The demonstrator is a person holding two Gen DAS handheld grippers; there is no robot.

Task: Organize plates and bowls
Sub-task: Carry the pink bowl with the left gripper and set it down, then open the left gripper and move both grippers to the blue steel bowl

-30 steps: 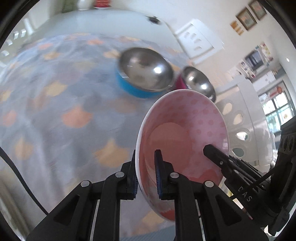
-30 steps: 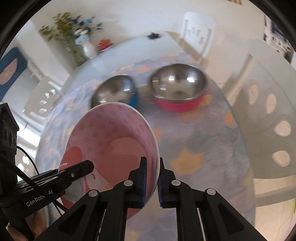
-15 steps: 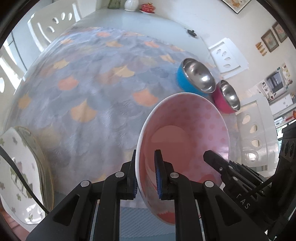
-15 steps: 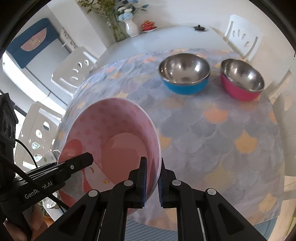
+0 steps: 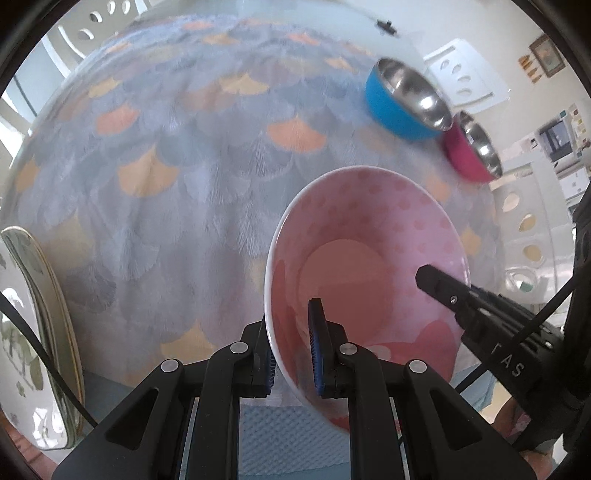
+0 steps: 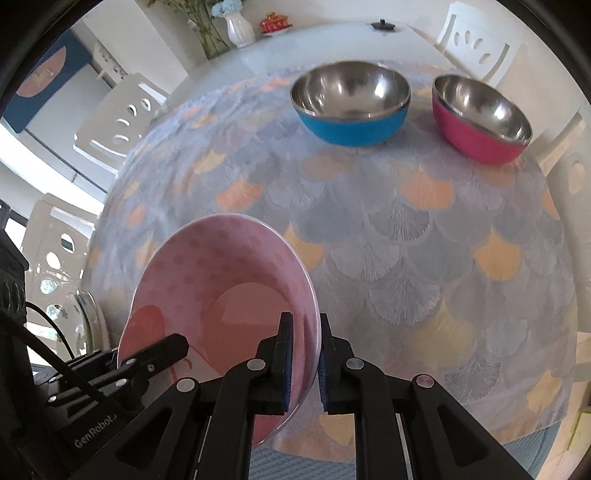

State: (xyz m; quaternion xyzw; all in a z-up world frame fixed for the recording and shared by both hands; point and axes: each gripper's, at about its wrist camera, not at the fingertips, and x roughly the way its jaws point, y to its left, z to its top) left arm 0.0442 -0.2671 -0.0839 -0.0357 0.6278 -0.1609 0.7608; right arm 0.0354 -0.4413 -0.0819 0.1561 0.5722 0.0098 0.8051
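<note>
A pink dotted bowl [image 5: 369, 251] is held in the air above the near edge of the table, gripped on both sides. My left gripper [image 5: 293, 354] is shut on its left rim. My right gripper [image 6: 304, 362] is shut on its right rim, and the bowl also shows in the right wrist view [image 6: 221, 295]. A blue steel bowl [image 6: 351, 107] and a magenta steel bowl [image 6: 480, 118] stand side by side at the far right of the table. A stack of white floral plates [image 5: 33, 332] stands on edge at the near left.
The table wears a blue cloth with fan shapes [image 6: 406, 229]. White chairs [image 6: 118, 122] stand around it. A vase of flowers [image 6: 240, 26] and a small red dish [image 6: 275, 22] sit at the far end.
Both grippers have pulled back and toward the near edge with the pink bowl held between them. The steel bowls now look farther away, and the plate stack shows larger at the left.
</note>
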